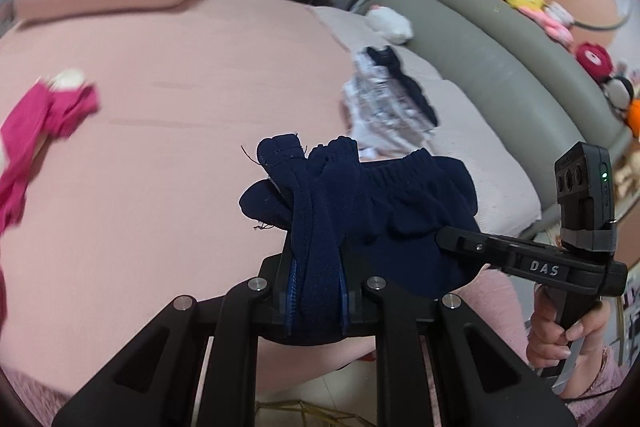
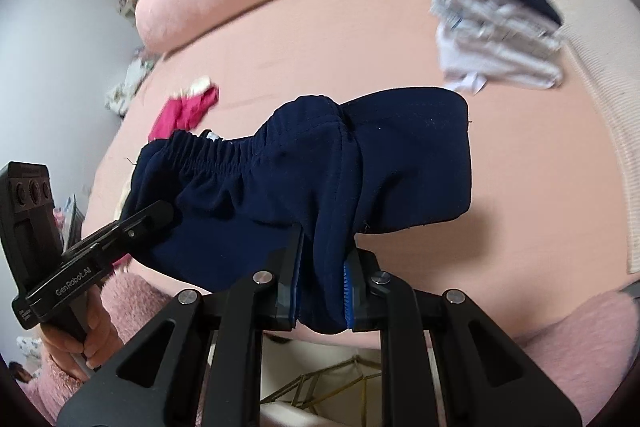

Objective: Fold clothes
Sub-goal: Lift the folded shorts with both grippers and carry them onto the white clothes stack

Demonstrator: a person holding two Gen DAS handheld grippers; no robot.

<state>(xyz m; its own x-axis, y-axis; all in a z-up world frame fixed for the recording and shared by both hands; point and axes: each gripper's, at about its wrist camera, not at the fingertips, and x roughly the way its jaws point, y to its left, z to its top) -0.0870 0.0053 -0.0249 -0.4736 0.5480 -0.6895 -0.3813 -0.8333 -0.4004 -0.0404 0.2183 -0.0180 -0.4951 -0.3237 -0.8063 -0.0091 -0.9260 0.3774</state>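
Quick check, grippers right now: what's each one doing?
Left gripper: closed on the navy shorts.
Right gripper: closed on the same navy shorts, lifted off the bed.

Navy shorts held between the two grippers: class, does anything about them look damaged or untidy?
Yes. The navy shorts have loose threads straying from the bunched hem above the left gripper. The cloth is crumpled, not flat, where the right gripper pinches it.

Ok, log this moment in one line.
left gripper: shut on navy shorts | right gripper: shut on navy shorts | shorts held between both above pink bed
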